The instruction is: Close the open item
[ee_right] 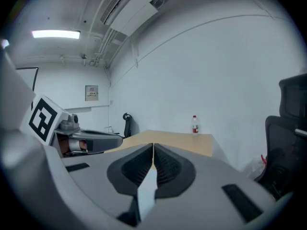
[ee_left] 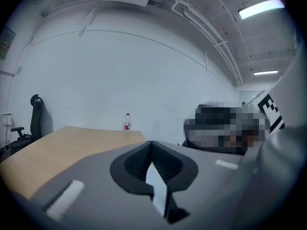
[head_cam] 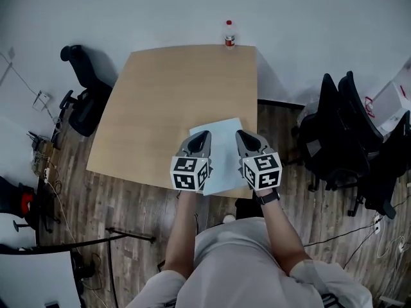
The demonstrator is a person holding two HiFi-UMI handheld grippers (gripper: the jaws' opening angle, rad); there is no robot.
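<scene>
A pale blue flat item (head_cam: 223, 154) lies on the wooden table (head_cam: 160, 95), at its near edge. Both grippers hover over it side by side. My left gripper (head_cam: 201, 135) is over its left part and my right gripper (head_cam: 243, 135) over its right part. In the left gripper view the left gripper (ee_left: 151, 143) has its jaws closed tip to tip, with nothing held. The right gripper (ee_right: 153, 145) looks the same in its own view. Through the slit lower down between each pair of jaws, the pale blue surface shows. Whether the item is open or folded is hidden by the grippers.
A small bottle with a red label (head_cam: 229, 34) stands at the table's far edge, also in the gripper views as the bottle (ee_left: 127, 121) and bottle (ee_right: 194, 124). A black office chair (head_cam: 83, 101) stands left of the table, and dark chairs (head_cam: 347, 133) stand on the right.
</scene>
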